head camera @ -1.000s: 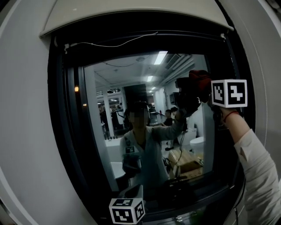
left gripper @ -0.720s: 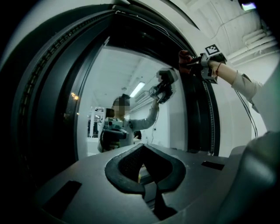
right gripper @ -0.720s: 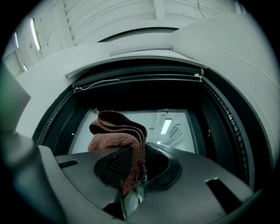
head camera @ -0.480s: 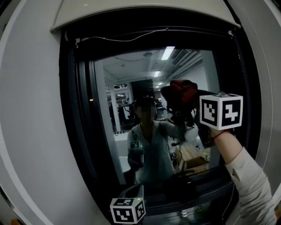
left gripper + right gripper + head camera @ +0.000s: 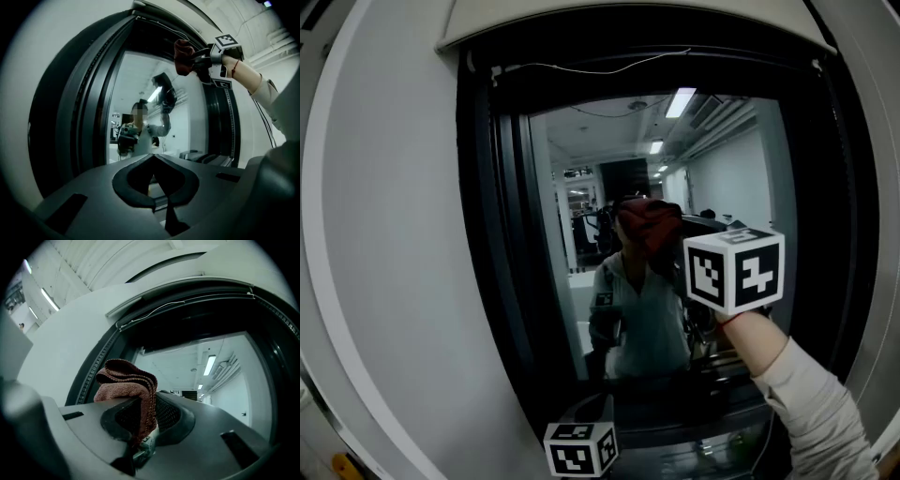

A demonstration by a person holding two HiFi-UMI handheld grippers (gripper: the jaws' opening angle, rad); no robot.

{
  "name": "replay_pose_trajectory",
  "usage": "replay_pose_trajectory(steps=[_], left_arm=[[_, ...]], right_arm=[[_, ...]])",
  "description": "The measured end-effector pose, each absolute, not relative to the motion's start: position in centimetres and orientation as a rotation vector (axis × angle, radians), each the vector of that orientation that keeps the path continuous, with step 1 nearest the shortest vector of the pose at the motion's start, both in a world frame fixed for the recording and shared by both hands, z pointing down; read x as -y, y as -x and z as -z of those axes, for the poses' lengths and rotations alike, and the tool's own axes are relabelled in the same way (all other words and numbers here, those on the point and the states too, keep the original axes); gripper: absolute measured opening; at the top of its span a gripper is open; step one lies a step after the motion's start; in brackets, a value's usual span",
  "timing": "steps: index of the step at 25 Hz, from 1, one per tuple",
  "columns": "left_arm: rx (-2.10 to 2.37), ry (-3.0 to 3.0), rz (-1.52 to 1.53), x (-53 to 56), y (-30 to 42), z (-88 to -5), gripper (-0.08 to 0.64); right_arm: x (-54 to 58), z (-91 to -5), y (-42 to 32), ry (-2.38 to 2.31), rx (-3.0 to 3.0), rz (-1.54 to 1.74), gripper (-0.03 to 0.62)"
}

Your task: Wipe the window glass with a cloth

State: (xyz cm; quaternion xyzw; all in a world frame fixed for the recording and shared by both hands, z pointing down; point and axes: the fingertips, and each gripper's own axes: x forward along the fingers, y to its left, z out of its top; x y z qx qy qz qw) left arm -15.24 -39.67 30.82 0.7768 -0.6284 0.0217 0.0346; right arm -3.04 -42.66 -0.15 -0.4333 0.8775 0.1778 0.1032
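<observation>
A folded red-brown cloth (image 5: 649, 228) is pressed against the window glass (image 5: 727, 169) near the middle of the pane. My right gripper (image 5: 670, 251) is shut on it, its marker cube just right of the cloth. In the right gripper view the cloth (image 5: 127, 383) bunches out from between the closed jaws of that gripper (image 5: 143, 425), in front of the glass (image 5: 225, 371). My left gripper (image 5: 153, 174) is held low by the sill, shut with nothing in it. From there the cloth (image 5: 183, 57) shows high on the pane (image 5: 136, 79).
A thick black window frame (image 5: 492, 244) surrounds the pane, set in a pale wall (image 5: 384, 234). A thin wire (image 5: 591, 66) runs along the top of the frame. The dark sill (image 5: 675, 412) lies below. The glass reflects a lit room and the person.
My right gripper has carried the cloth leftward and a little downward across the glass, from the pane's upper right toward its middle. The left gripper has stayed low by the sill.
</observation>
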Motion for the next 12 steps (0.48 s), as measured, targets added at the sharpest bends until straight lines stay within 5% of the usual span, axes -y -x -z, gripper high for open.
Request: replay_pose_trajectory(steps=[12], left_arm=[[1.973, -2.331, -0.074, 38.4, 17.9, -32.2, 0.003]], right_arm=[[43.3, -4.3, 11.9, 1.147, -2.706, -0.426, 0.051]])
